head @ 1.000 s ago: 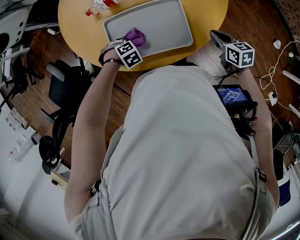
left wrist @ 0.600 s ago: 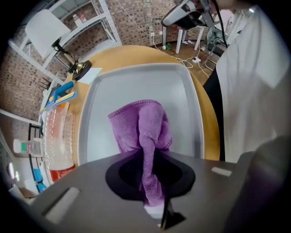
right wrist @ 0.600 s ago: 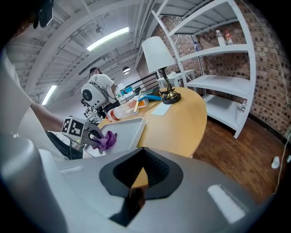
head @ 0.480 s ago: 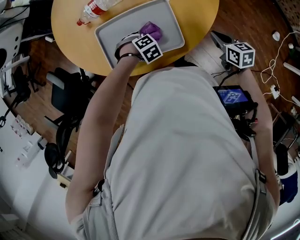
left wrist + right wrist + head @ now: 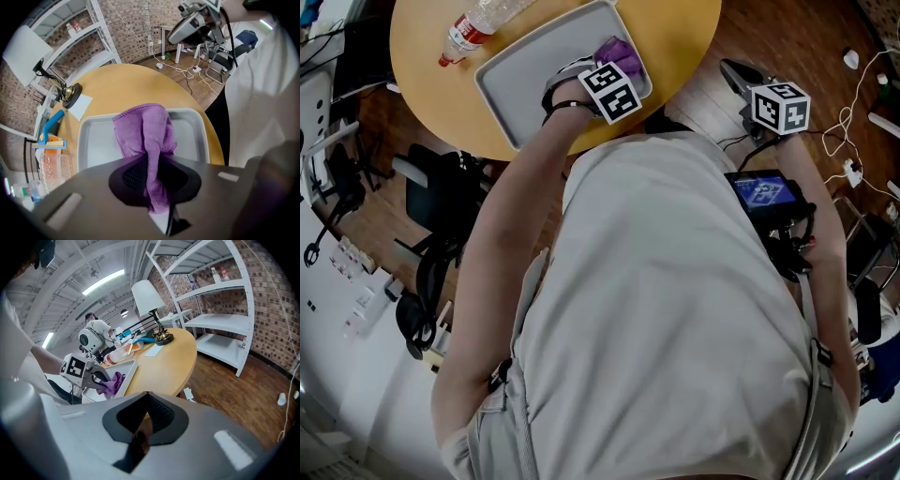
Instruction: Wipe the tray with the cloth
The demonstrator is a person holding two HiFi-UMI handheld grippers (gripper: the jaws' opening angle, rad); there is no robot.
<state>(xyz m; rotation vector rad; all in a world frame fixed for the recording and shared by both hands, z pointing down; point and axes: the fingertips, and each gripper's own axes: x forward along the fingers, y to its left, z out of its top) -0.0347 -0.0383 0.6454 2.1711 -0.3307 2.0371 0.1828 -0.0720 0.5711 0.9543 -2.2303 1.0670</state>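
The left gripper (image 5: 157, 185) points down over the tray, its 2 jaws clamped on a bunched fold of the purple cloth (image 5: 143, 129). The rest of the cloth spreads out ahead of the jaws onto the grey tray (image 5: 96, 140). In the head view the cloth lies at the tray's right end, close to its rim. The tray sits on a round yellow table (image 5: 126, 86), with 1 plastic bottle (image 5: 473, 26) lying just beside its far left side. The right gripper (image 5: 140, 427) is off the table edge over the wooden floor (image 5: 234, 390), well apart from the tray, jaws together with nothing between them.
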